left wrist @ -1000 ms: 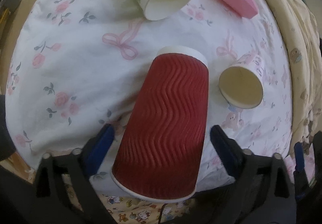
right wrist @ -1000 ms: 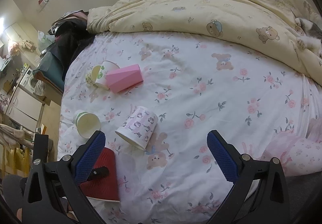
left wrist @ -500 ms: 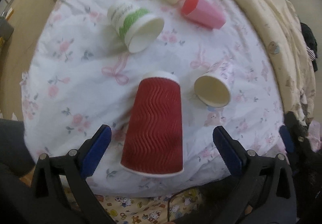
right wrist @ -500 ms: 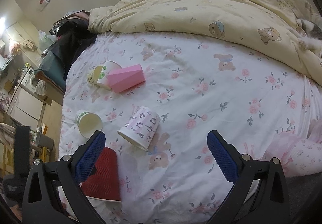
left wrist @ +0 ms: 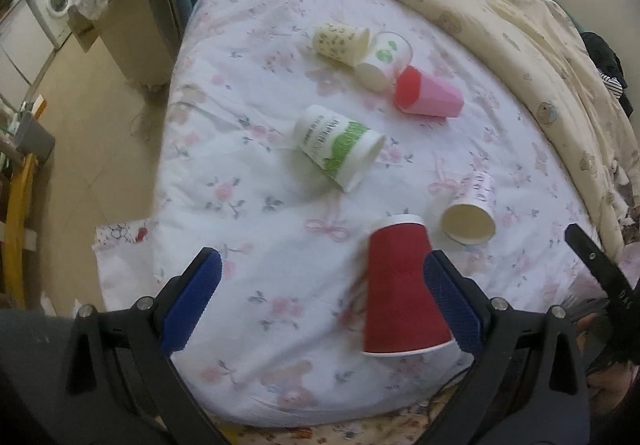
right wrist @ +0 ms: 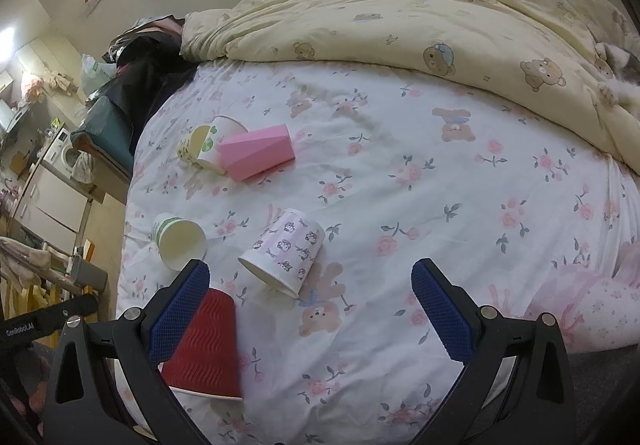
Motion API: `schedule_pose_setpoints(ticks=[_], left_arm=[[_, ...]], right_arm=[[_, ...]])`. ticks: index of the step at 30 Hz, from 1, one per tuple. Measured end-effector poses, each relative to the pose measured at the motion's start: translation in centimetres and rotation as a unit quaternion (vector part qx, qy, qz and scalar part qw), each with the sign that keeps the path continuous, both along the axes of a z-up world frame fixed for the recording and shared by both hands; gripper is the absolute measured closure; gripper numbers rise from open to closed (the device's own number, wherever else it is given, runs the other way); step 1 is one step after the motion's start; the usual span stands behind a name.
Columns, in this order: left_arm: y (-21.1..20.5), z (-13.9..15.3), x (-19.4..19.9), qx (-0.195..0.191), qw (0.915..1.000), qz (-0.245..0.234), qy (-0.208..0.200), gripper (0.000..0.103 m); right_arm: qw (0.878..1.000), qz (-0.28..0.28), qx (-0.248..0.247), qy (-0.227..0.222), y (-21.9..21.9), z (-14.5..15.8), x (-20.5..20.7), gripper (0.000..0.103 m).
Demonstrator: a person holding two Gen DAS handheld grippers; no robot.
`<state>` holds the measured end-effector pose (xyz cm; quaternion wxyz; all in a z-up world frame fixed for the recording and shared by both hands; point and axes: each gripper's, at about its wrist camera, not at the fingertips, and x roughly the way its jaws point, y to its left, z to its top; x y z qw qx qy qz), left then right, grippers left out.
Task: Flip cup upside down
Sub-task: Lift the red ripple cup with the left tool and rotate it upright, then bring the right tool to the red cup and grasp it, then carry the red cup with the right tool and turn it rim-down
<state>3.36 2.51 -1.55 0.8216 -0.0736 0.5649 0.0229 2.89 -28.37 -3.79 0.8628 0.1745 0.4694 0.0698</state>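
Both my grippers, left (left wrist: 320, 305) & right (right wrist: 312, 313), gape empty; red paper cup (left wrist: 402, 293), lower right, is light & squishy, so I'd pinch mid-wall softly.

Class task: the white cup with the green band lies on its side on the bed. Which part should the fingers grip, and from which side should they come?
Grip the green-banded cup across its mid-wall, coming from above. It lies on its side, mouth toward the near right, so its round sides are free. The open left gripper seems closest.

On the bed (right wrist: 440, 205) I see the ribbed cup (right wrist: 208, 349) standing mouth-down at the near edge, two tipped cups (right wrist: 284, 251) just behind it, three more clustered farther back, the quilt (right wrist: 420, 13) behind all.
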Motion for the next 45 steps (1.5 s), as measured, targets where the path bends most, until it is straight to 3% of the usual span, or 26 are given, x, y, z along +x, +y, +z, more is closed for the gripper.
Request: schedule_pose_setpoints(ticks=[4,9,18,20,23,27,32,40,45], left_arm=[[0.1,-0.6,-0.5,0.012,0.9996,-0.016,-0.020,0.003],[0.3,-1.8,-0.3,0.013,0.9998,-0.006,-0.015,0.003],[1.5,-1.7,-0.1,-0.017,0.9996,0.020,-0.010,0.003],[1.8,-1.7,-0.2,-0.017,0.9995,0.025,-0.007,0.003],[2.3,-1.7,-0.2,-0.022,0.9992,0.033,-0.002,0.003],[2.6,-1.8,-0.1,-0.023,0.9990,0.038,0.004,0.003],[2.5,-1.9,-0.1,-0.037,0.9986,0.036,0.010,0.003],[2.3,-1.8,0.1,-0.040,0.9986,0.032,0.012,0.003],[2.3,-2.1,0.2,-0.035,0.9986,0.034,0.018,0.003]], right_arm=[[1.000,0.015,0.000,0.003,0.6,-0.2,0.2,0.000],[0.999,0.036,0.008,0.018,1.3,-0.6,0.3,0.000],[0.992,0.104,0.019,0.071,4.2,-1.0,1.2,0.000],[0.986,0.129,0.037,0.096,5.4,-1.5,1.7,0.002],[0.970,0.165,0.079,0.158,7.4,-3.0,3.0,0.016],[0.947,0.177,0.122,0.238,9.6,-5.8,4.0,0.027],[0.925,0.167,0.147,0.307,11.8,-9.2,5.6,0.028],[0.904,0.153,0.159,0.365,13.2,-12.8,7.2,0.029],[0.905,0.174,0.143,0.361,14.4,-12.5,7.3,0.032]])
